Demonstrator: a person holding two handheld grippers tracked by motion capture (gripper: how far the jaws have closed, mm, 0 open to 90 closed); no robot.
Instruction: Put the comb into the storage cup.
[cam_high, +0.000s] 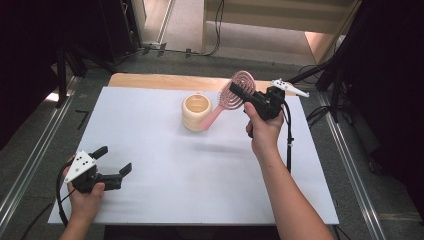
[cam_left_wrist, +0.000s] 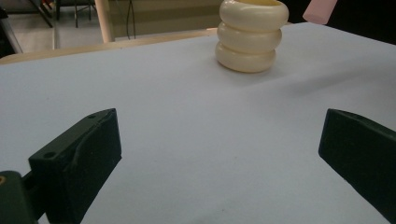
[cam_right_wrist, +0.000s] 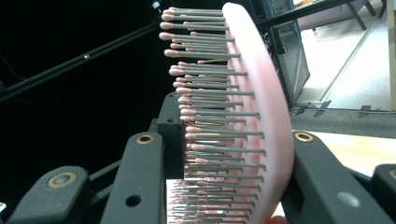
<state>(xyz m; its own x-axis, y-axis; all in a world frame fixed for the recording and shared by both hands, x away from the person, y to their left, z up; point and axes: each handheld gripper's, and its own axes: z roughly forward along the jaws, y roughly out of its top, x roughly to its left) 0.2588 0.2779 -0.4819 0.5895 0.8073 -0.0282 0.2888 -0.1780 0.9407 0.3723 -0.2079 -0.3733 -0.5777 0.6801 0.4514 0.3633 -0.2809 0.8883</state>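
Two hand-held grippers here, and the right hand-held gripper (cam_high: 239, 93) has the interesting bit: it's clamped on a pink hairbrush (cam_high: 235, 95), up off the table (cam_high: 165, 165) near the far right part of the white top. The brush head is round with openwork rings in it, kind of a spiral look from the high view, and a straight pink handle (cam_high: 212, 117) runs down and to the left from it toward a cream cup (cam_high: 196, 112). From that view the handle's end sits right at the cup's side; can't tell if it actually touches. In the right gripper view you get the brush (cam_right_wrist: 261, 93) edge-on: curved pink back on one side, rows of thin grey bristles (cam_right_wrist: 210, 121) with little pink ball tips sticking out toward the other, and the jaws pinch it from both sides, one against the back and one on the bristle side. The cup looks like three fat stacked rings, glossy cream, open at the top, standing upright around the middle of the table toward the far edge. The left hand-held gripper (cam_high: 116, 161) is low at the near left corner, jaws spread wide apart with nothing between them, and the left gripper view shows the cup (cam_left_wrist: 252, 35) well ahead of it.
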